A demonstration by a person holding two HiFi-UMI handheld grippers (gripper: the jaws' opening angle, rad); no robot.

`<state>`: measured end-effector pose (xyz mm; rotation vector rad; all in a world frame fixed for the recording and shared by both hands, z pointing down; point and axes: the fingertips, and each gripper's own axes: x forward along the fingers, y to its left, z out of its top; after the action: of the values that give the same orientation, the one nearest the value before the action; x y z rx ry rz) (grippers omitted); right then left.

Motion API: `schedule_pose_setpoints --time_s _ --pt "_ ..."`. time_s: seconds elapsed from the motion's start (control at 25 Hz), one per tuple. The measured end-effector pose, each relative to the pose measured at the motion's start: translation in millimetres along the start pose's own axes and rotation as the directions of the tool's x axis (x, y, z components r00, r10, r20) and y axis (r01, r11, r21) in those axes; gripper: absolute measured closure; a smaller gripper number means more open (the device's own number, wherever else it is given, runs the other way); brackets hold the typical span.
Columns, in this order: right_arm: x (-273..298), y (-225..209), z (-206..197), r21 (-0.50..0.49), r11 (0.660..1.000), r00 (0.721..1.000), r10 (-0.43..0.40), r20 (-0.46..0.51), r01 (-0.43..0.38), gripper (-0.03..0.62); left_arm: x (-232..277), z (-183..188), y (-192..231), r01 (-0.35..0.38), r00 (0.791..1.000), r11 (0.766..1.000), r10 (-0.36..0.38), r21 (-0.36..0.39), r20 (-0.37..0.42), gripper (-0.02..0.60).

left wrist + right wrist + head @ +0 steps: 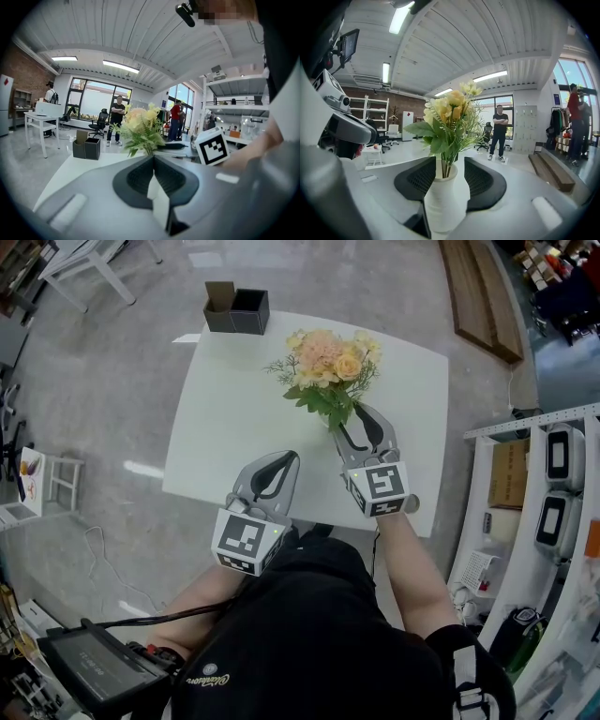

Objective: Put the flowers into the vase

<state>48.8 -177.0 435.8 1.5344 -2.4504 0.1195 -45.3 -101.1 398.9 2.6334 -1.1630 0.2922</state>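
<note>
A bunch of peach and yellow flowers (330, 357) with green leaves stands upright in a white vase (443, 201) on the white table (234, 409). My right gripper (356, 413) reaches to the vase from the near side. Its dark pads (483, 180) stand on either side of the vase's neck with a small gap, so it is open. In the head view the leaves hide most of the vase. My left gripper (289, 457) hovers at the table's near edge, left of the vase, shut and empty. From the left gripper view the flowers (140, 126) show just beyond its tips (153, 157).
A black and brown desk organizer (236, 310) sits at the table's far edge. White shelving (553, 474) with equipment stands at the right. Wooden boards (478, 296) lie on the floor beyond. People stand far back by the windows (116, 117).
</note>
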Motion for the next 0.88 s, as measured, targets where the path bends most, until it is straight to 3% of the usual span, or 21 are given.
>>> schedule_pose_setpoints --time_s 0.52,0.88 --pt "-48 -4 3 0.057 0.998 0.999 -0.033 0.033 0.031 0.405 5 4 -12 0.026 1.000 1.000 -0.026 0.006 0.002 0.574" --pt "-123 -27 46 0.227 0.960 0.969 -0.201 0.141 0.166 0.497 18 24 -30 0.043 0.998 0.998 -0.045 0.042 0.051 0.574"
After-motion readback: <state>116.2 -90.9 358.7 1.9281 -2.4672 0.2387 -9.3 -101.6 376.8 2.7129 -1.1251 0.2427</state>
